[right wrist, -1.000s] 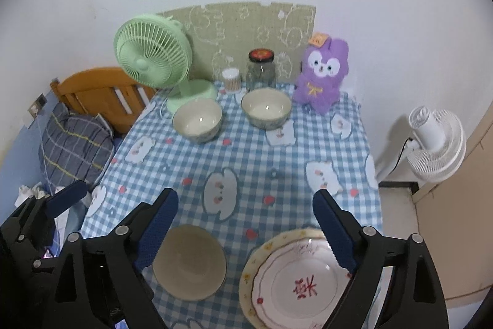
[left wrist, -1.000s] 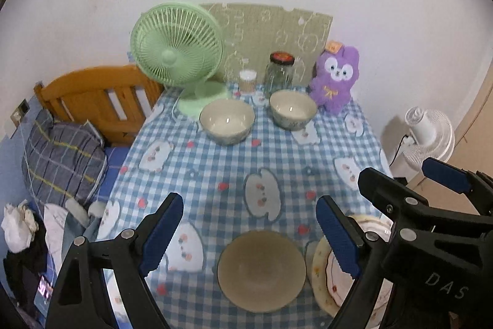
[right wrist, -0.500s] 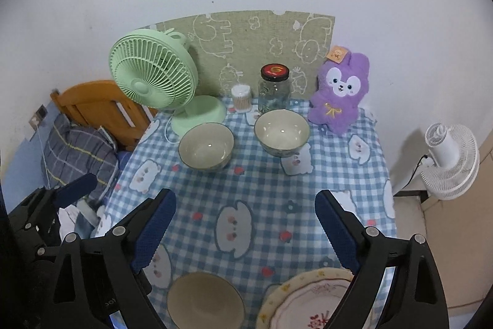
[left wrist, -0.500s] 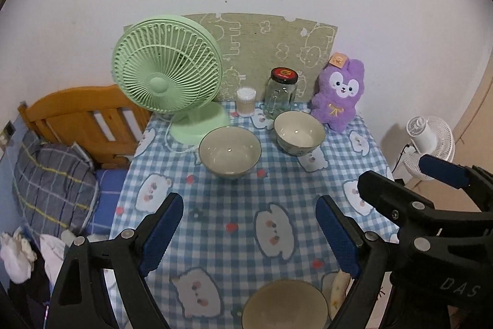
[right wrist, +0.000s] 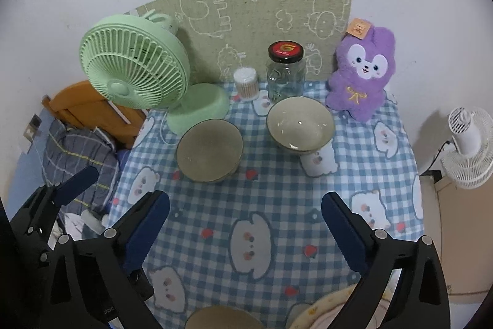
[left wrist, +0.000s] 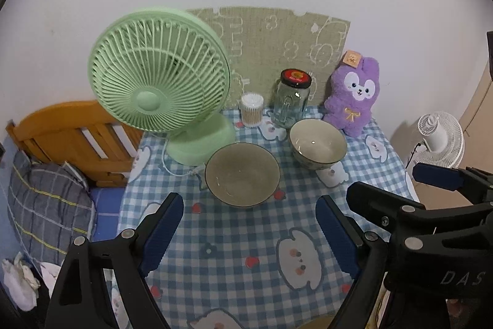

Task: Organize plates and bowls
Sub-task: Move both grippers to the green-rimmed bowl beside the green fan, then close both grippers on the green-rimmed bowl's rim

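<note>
Two bowls stand at the far half of the table [right wrist: 277,205], apart from each other: left bowl [right wrist: 209,150] just in front of the green fan [right wrist: 135,63], right bowl [right wrist: 299,123] just in front of the glass jar [right wrist: 286,70]. A third bowl [right wrist: 222,318] and a plate [right wrist: 326,310] sit cut off at the near edge. Cotton swab tub [right wrist: 246,84] left of the jar, purple plush [right wrist: 363,73] to its right. Left gripper [left wrist: 249,233]: jaws wide, nothing between them. Right gripper [right wrist: 245,232]: jaws opening, empty, above the checked cloth
</note>
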`<state>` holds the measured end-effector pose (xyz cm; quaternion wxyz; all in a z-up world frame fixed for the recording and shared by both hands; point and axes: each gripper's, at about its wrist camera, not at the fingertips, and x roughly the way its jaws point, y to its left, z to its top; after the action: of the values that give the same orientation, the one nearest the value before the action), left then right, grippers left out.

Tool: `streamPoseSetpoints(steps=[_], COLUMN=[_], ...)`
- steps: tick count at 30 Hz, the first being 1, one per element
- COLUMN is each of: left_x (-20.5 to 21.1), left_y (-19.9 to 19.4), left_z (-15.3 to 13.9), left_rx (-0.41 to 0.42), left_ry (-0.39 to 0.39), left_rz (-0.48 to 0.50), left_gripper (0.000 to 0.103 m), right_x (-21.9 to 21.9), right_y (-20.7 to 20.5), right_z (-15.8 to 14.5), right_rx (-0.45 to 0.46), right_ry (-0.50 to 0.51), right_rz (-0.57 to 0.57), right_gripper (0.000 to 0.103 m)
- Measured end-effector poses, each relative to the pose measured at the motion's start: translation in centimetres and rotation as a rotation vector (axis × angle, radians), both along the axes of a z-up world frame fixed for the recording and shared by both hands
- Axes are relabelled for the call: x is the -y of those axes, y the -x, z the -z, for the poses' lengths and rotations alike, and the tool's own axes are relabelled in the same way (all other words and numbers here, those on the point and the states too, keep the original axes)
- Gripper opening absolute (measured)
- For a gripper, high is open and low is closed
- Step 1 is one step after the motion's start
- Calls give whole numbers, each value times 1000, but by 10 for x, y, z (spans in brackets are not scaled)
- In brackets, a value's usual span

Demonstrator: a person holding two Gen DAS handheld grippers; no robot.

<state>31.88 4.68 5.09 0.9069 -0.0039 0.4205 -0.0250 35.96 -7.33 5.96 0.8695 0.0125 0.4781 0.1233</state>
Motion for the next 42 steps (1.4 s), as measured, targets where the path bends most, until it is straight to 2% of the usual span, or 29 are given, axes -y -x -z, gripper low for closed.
streamPoseSetpoints(steps=[4,6,9,13,17,22,27,30,31,35,39,42], left_x=[-8,-12,-18,-20,-26,-31,-31,-31,-30,-29,-29,-34], left_y=[-19,-29,-41,-58,-73,-90,-105,-113,-116,-123,-127,-131], left_z=[17,26,35,53,71,89,106,117,120,134,138,143], left_rx=[-23,-36,-40,-51,-73,-87,-106,-118,-121,-140,-123,-147], left_ry=[21,42,63,30,33,22,17,14,5,-7,-45,-26], left_rz=[13,20,17,5,8,-8,-3,-3,-7,1,-12,-19], left_gripper=[87,85,84,82,80,80,79,73,67,63,62,57], right_x=[-12,-14,-19,-29,-36,-38,-45,-45,-46,-49,-50,-53], right_y=[-14,-24,-33,-47,-62,-81,-96,-106,-109,-115,-120,-123], right_z=[13,20,30,43,58,78,95,109,115,129,137,140], right_rx=[11,10,70,110,119,98,88,53,44,27,17,10], right_ry=[42,32,-7,27,65,41,68,55,56,64,45,47], right_rz=[8,16,2,-6,-2,3,21,36,40,49,46,33], right_gripper=[100,100,100,100,100,100,88,72,67,61,59,55])
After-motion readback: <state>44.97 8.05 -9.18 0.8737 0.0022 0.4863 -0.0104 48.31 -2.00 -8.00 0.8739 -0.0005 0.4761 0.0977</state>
